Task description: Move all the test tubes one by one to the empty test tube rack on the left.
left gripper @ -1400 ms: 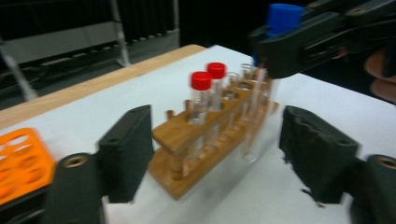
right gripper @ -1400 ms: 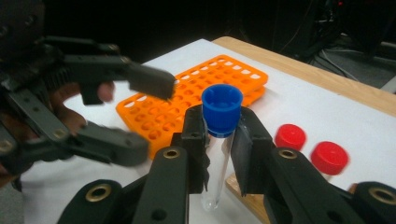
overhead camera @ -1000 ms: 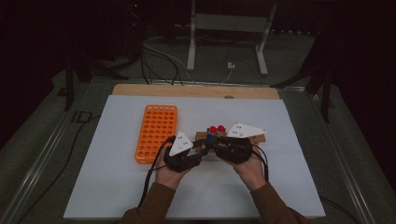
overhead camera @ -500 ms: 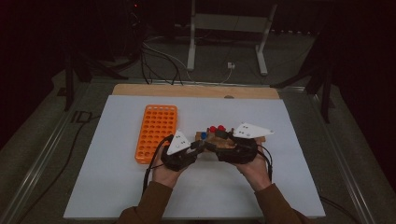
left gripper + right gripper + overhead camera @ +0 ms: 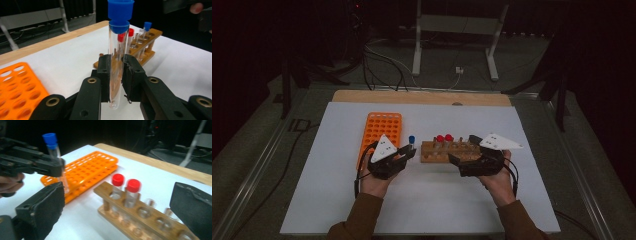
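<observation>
The left gripper (image 5: 117,75) pinches a clear blue-capped tube (image 5: 118,50) between its black pads, holding it upright just above the white table cover (image 5: 62,62). The left gripper view shows the tube empty, with its rounded bottom below the pads; the high view shows little more than its blue cap (image 5: 411,138) between the orange rack (image 5: 380,131) and the wooden rack (image 5: 447,150).

The right gripper (image 5: 120,207) has its jaws spread wide on either side of the wooden rack's near end, gripping nothing. Its own view shows two red-capped tubes (image 5: 125,188) standing side by side in the wooden rack, with clear uncapped tubes in further holes. The left gripper view also shows another blue-capped tube (image 5: 147,26) farther along that rack.

In the high view, a wooden board (image 5: 422,97) edges the far side of the white cover. Beyond lie cables and a metal stand (image 5: 457,30) in a dark room.
</observation>
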`<action>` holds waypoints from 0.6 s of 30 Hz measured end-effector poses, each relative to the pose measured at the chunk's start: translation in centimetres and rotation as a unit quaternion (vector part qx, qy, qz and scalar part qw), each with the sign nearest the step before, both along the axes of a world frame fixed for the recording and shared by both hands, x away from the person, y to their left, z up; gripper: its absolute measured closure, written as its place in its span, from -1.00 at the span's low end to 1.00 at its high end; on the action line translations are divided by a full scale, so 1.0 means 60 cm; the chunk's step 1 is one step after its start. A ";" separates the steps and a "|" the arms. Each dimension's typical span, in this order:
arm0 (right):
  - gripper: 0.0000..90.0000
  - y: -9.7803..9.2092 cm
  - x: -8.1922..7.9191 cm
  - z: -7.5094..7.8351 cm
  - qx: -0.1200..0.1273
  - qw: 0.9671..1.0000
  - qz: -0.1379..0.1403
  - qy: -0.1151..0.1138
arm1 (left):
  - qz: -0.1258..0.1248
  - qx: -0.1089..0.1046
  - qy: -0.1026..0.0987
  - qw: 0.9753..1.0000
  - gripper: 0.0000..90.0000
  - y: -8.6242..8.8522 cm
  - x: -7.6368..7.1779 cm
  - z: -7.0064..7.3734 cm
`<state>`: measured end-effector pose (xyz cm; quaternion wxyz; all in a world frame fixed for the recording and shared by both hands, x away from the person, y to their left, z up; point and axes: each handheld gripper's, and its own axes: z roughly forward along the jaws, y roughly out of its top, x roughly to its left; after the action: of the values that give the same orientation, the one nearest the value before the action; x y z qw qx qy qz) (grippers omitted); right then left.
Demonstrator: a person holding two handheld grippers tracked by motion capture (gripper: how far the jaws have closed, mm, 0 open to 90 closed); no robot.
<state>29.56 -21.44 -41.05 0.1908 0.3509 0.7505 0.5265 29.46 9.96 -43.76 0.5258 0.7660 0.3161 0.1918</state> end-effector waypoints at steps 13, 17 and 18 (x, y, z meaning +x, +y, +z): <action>-1.00 -0.053 -0.016 -0.005 0.002 0.999 -0.042 -0.014 | 0.041 -0.013 -0.015 0.999 0.72 0.046 0.021 0.007; -1.00 -0.067 -0.022 -0.007 -0.001 0.999 -0.050 -0.016 | 0.053 -0.016 -0.021 0.998 0.72 0.054 0.033 0.010; -1.00 -0.074 -0.025 -0.009 -0.003 0.998 -0.055 -0.018 | 0.057 -0.016 -0.023 0.998 0.72 0.056 0.037 0.010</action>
<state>28.08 -25.87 -41.58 0.2341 0.3813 0.7281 0.5194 31.68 13.34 -43.15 0.5331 0.7338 0.3500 0.2342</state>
